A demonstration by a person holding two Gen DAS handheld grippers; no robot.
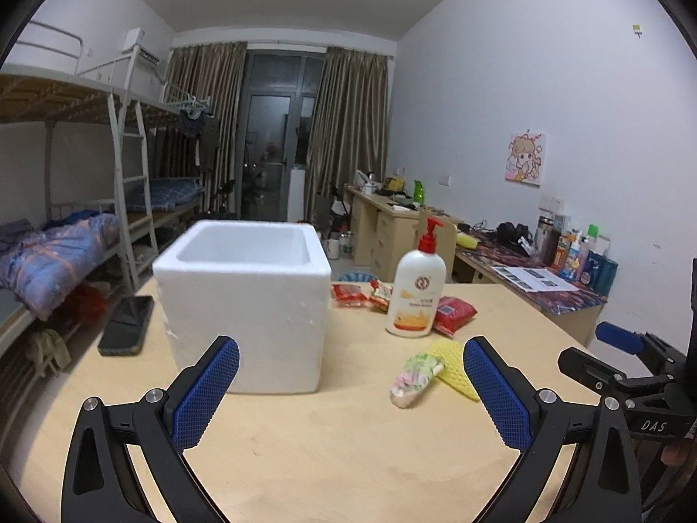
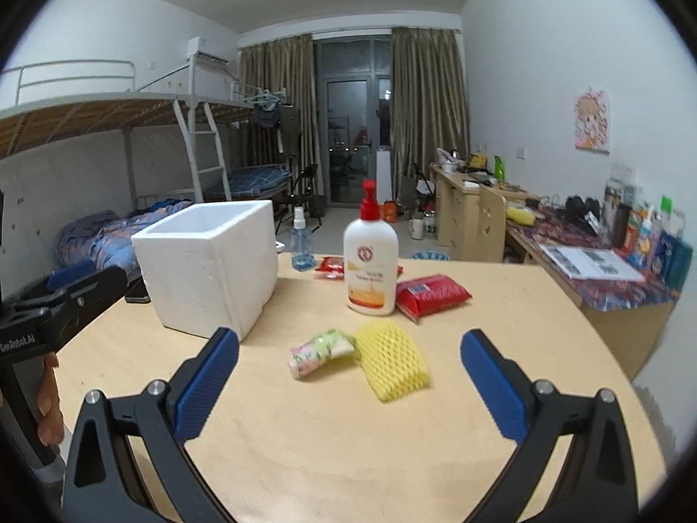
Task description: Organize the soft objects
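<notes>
Yellow foam netting (image 2: 393, 359) and a floral tissue pack (image 2: 320, 352), touching each other, are seen on the wooden table (image 2: 348, 444) near a white foam box (image 2: 209, 270), while the left gripper (image 1: 350, 392) and right gripper (image 2: 348, 385) are held above the table, jaws spread and empty.

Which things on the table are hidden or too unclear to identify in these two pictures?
- Foam box floor: both views, its own walls hide it, so contents cannot be told.
- Bottle label: both views, print too small.
- Small red packets: partly behind the pump bottle; blurred.
- Spray bottle: left view, hidden behind the box.
- Phone: right view, mostly hidden by box and left claw.
</notes>
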